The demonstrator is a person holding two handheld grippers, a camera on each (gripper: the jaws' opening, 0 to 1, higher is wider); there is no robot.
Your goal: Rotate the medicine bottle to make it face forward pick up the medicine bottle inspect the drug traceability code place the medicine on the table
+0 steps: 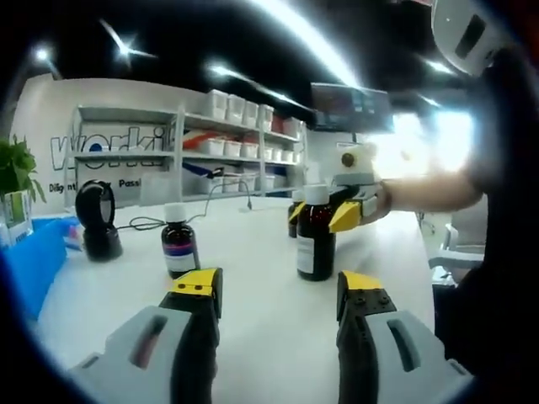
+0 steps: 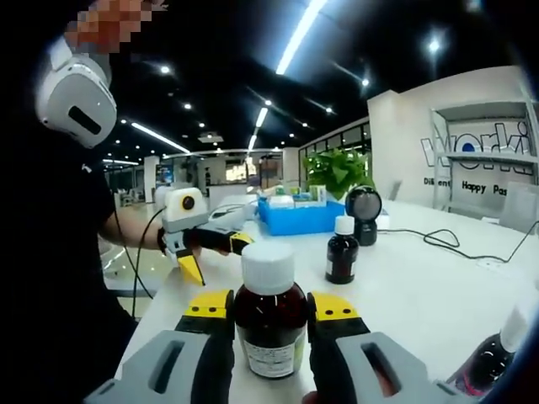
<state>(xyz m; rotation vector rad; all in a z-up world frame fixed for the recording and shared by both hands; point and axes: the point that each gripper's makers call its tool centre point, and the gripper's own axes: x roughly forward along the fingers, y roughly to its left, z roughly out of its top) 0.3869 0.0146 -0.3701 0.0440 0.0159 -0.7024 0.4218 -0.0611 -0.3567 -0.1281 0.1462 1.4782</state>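
Right gripper (image 2: 269, 313) clamped on bottle (image 2: 269, 324), upright on table (image 2: 421, 286). Left gripper (image 1: 280, 289) jaws apart, near that bottle. Second bottle (image 1: 178, 240) beyond.

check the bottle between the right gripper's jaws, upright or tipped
Upright. The medicine bottle stands on the table, white cap on top, the right gripper closed around its sides.

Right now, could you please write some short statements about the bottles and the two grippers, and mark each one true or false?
1. The right gripper has its jaws around a brown medicine bottle. True.
2. That bottle lies on its side. False: it stands upright on the table.
3. The left gripper holds a bottle. False: its jaws are open and empty.
4. A smaller bottle stands before the blue tray. True.
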